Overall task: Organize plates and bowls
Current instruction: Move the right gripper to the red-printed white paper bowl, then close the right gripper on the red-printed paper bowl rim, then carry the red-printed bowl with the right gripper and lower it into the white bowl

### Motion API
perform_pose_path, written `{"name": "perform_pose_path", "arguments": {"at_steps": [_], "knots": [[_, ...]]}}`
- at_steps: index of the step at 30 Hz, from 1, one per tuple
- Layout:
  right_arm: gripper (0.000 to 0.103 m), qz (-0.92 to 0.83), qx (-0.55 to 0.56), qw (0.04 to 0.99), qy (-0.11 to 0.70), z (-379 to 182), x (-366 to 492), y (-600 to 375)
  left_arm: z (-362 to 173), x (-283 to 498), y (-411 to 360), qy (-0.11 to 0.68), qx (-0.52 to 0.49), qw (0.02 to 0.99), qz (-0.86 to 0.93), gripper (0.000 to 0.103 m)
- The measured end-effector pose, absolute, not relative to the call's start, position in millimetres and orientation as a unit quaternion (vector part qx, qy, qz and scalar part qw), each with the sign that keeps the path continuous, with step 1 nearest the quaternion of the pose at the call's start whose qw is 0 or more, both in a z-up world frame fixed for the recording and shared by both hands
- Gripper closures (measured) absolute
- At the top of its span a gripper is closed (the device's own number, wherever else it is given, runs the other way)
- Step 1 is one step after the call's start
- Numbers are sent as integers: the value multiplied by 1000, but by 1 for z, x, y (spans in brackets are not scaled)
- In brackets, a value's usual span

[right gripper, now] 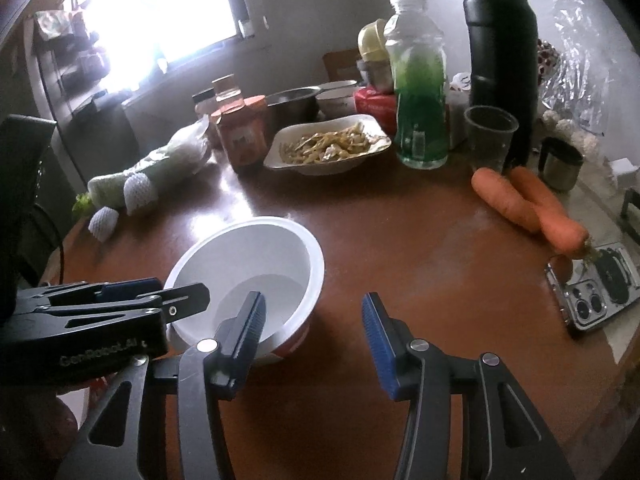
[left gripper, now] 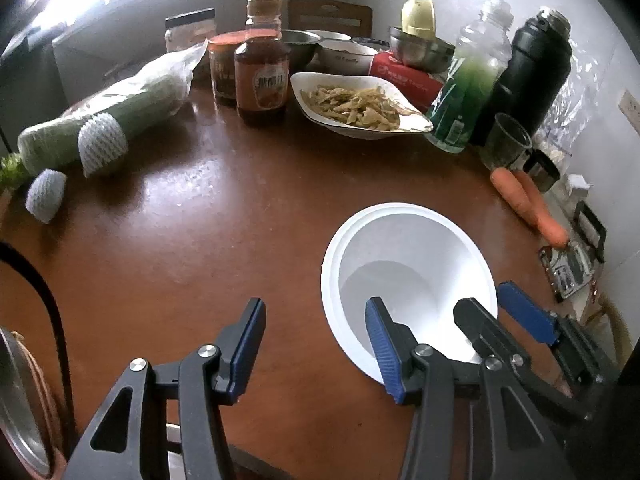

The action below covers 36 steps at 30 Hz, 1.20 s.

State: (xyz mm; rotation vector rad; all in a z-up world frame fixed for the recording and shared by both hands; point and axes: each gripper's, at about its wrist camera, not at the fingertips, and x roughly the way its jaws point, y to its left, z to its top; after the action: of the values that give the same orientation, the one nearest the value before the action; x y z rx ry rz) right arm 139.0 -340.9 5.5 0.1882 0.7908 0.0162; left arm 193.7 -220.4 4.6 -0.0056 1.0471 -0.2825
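Observation:
A stack of white plastic bowls (left gripper: 408, 272) stands on the brown round table (left gripper: 200, 220); it shows in the right wrist view (right gripper: 256, 264) too. My left gripper (left gripper: 316, 344) is open, its right finger over the stack's near rim and its left finger above bare table. My right gripper (right gripper: 314, 332) is open and empty, its left finger at the stack's near right rim. Each gripper shows in the other's view, the right one (left gripper: 500, 316) at the stack's right rim and the left one (right gripper: 152, 292) at its left rim. A white plate of food (left gripper: 356, 104) sits at the back.
Sauce bottles (left gripper: 260, 68), metal bowls (left gripper: 420, 50), a green drink bottle (left gripper: 464, 92), a black flask (left gripper: 528, 76) and a plastic cup (left gripper: 506, 140) crowd the back. Wrapped vegetables (left gripper: 112, 120) lie left. Carrots (right gripper: 528, 204) and a phone (right gripper: 600, 288) lie right.

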Motion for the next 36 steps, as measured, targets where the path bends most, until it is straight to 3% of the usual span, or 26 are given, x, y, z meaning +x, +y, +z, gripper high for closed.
{"name": "perform_pose_path", "arguments": {"at_steps": [5, 10, 16, 36], "knots": [[62, 19, 94, 919, 384, 5, 140, -340, -1, 195, -219, 505, -22, 849, -151, 54], [74, 36, 95, 917, 386, 6, 141, -333, -1, 194, -220, 508, -30, 844, -168, 67], [79, 40, 84, 918, 386, 9, 140, -323, 6, 190, -221, 496, -24, 850, -175, 76], [80, 64, 62, 932, 350, 48, 116, -284, 50, 152, -180, 441, -28, 883, -156, 76]]}}
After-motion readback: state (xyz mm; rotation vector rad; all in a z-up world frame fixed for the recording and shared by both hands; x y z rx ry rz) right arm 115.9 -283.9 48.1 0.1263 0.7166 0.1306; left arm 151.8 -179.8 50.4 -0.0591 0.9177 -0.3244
